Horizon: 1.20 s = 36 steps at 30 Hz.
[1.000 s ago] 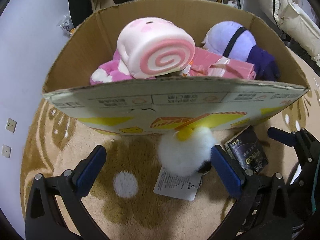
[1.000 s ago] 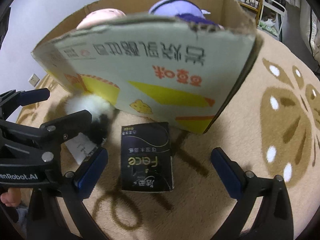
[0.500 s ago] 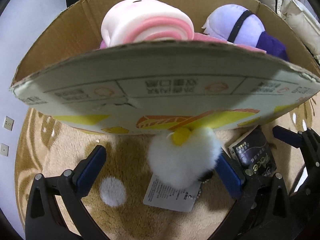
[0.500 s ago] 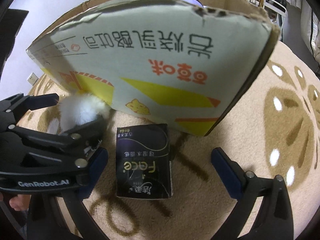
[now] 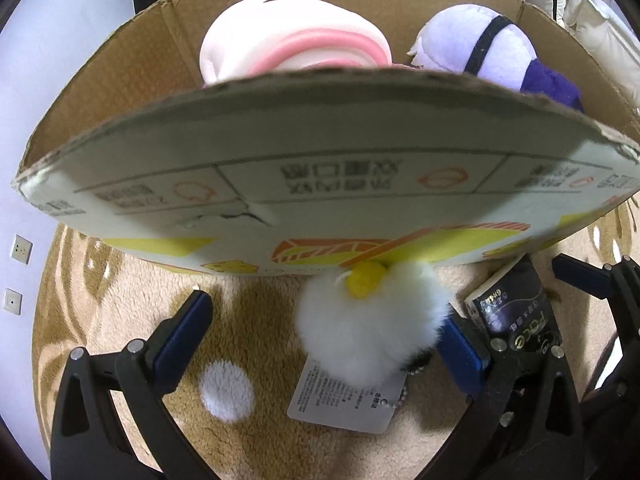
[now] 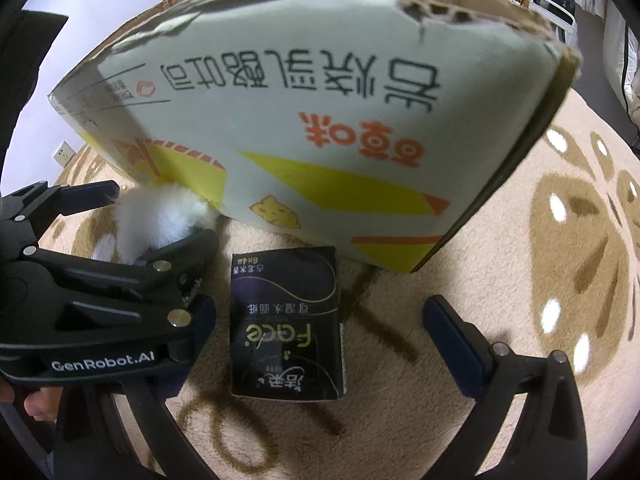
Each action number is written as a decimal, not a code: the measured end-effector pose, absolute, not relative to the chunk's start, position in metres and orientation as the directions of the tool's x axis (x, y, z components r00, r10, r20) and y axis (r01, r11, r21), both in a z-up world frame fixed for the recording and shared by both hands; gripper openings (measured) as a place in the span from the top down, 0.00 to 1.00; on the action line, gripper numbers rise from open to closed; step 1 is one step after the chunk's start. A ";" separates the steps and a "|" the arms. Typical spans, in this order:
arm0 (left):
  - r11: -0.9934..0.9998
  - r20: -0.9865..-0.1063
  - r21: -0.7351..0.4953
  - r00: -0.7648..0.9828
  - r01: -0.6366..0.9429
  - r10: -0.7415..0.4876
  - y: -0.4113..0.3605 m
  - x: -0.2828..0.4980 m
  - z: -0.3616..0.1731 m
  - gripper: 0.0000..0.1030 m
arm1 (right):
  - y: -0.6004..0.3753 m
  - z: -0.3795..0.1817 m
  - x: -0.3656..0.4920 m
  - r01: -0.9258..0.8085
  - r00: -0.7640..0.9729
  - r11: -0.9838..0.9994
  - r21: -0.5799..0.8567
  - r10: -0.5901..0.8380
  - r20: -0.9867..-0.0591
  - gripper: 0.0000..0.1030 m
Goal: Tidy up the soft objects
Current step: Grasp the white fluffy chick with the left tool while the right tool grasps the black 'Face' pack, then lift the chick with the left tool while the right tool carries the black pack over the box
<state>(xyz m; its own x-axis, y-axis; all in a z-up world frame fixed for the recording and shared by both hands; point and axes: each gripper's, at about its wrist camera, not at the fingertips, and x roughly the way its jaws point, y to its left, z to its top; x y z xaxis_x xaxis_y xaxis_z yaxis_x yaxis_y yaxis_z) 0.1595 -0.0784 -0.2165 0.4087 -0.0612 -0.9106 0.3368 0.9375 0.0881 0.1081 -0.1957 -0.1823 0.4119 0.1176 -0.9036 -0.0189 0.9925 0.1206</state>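
A white fluffy plush with a yellow spot and a paper tag lies on the carpet against the cardboard box. My left gripper is open, with the plush between its fingers, close to the right finger. A black tissue pack lies between the open fingers of my right gripper. The plush also shows in the right wrist view. The box holds a pink swirl roll plush and a purple plush.
The beige patterned carpet runs under everything. The box wall stands directly ahead of both grippers. The tissue pack also shows at the right of the left wrist view. A white wall with outlets is at the left.
Both grippers have moved forward and lower toward the box base. The plush and the tissue pack now sit deeper between the fingers. Nothing has been gripped.
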 end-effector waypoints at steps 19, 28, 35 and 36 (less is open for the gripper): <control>0.931 -0.911 -0.022 0.375 0.365 -0.168 -0.084 0.153 -0.219 0.35 | -0.174 -0.174 0.104 -0.040 0.429 0.999 0.011 0.027 -0.903 0.25; 0.915 -0.913 -0.059 0.348 0.400 -0.211 -0.086 0.145 -0.210 0.66 | -0.149 -0.170 0.090 -0.092 0.445 0.996 0.000 0.041 -0.895 0.52; 0.909 -0.923 -0.018 0.342 0.417 -0.175 -0.091 0.139 -0.195 0.69 | -0.139 -0.162 0.086 -0.116 0.457 0.993 0.015 0.066 -0.887 0.52; 0.909 -0.924 -0.016 0.341 0.416 -0.173 -0.091 0.138 -0.195 0.69 | -0.139 -0.161 0.085 -0.116 0.460 0.993 0.020 0.072 -0.885 0.52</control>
<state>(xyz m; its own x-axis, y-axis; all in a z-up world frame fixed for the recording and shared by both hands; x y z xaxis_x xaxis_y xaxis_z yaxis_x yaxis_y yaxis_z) 0.1383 -0.0910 -0.1953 0.3414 -0.1731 -0.9238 0.4164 0.9090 -0.0164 0.0851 -0.1386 -0.1611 0.4597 0.0715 -0.8852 -0.1156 0.9931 0.0202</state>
